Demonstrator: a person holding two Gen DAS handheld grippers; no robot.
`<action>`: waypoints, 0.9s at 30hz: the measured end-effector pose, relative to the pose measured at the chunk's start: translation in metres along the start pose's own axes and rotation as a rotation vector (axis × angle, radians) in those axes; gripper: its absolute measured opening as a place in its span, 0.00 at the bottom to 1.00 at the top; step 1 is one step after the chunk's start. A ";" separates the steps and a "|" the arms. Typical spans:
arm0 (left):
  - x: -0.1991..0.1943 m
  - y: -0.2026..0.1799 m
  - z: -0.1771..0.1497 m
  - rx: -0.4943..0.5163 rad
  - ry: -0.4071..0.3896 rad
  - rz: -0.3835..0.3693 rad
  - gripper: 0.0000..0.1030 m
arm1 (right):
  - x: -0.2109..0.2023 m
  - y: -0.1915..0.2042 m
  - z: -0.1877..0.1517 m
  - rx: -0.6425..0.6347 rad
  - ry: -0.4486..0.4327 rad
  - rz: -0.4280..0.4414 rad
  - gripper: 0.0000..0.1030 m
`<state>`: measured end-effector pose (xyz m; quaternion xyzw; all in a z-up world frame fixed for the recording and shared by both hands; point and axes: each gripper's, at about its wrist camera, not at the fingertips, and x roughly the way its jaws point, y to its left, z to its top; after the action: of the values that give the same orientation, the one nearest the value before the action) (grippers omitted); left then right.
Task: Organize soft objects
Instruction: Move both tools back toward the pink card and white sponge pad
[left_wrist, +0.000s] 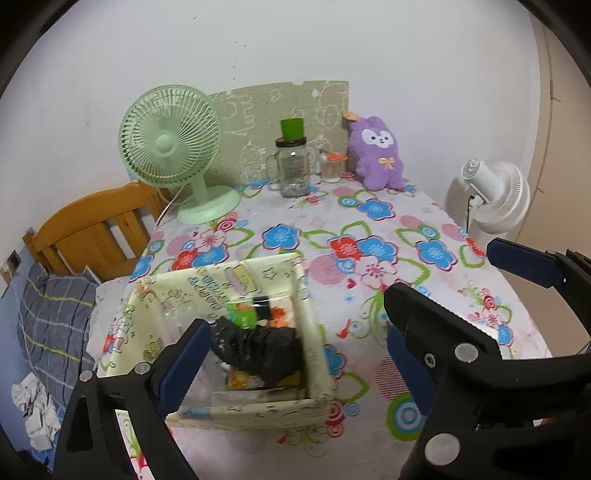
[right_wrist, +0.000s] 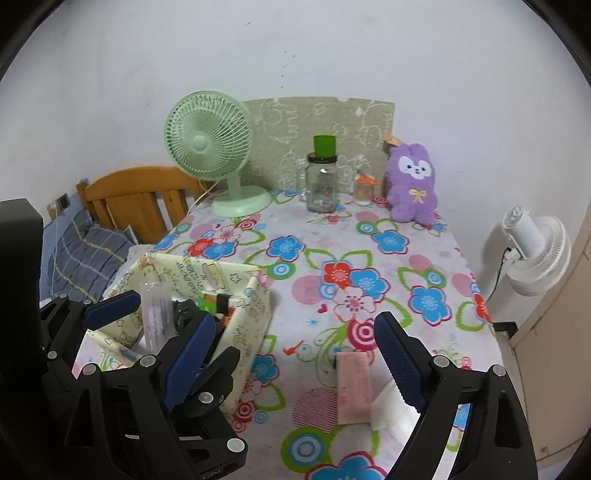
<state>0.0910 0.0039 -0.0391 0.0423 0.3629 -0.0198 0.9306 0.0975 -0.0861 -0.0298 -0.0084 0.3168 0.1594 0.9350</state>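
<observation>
Floral-clothed counter (left_wrist: 369, 229) carried a pale fabric storage box (left_wrist: 314, 332) already holding a black soft item (left_wrist: 258, 349), the purple plush rabbit (left_wrist: 376, 153) seemingly left unsorted by the wall, while both hand-held grippers, left (left_wrist: 291, 354) and right (right_wrist: 291, 358), stood open and empty.

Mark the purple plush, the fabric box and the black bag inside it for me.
purple plush (right_wrist: 412, 184): right wrist view, on its belly just above the bow.
fabric box (left_wrist: 314, 332): left wrist view, on its right wall.
black bag (left_wrist: 258, 350): left wrist view, on its crumpled middle inside the box.
</observation>
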 end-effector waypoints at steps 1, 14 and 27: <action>-0.001 -0.003 0.001 0.002 -0.003 -0.007 0.95 | -0.002 -0.002 0.000 0.002 -0.003 -0.004 0.88; -0.001 -0.041 0.002 0.026 -0.008 -0.041 1.00 | -0.019 -0.038 -0.012 0.050 -0.035 -0.066 0.91; 0.008 -0.071 -0.004 0.042 -0.013 -0.077 1.00 | -0.020 -0.068 -0.028 0.092 -0.029 -0.107 0.92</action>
<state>0.0896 -0.0669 -0.0525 0.0479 0.3576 -0.0634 0.9305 0.0867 -0.1593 -0.0465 0.0196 0.3094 0.0944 0.9460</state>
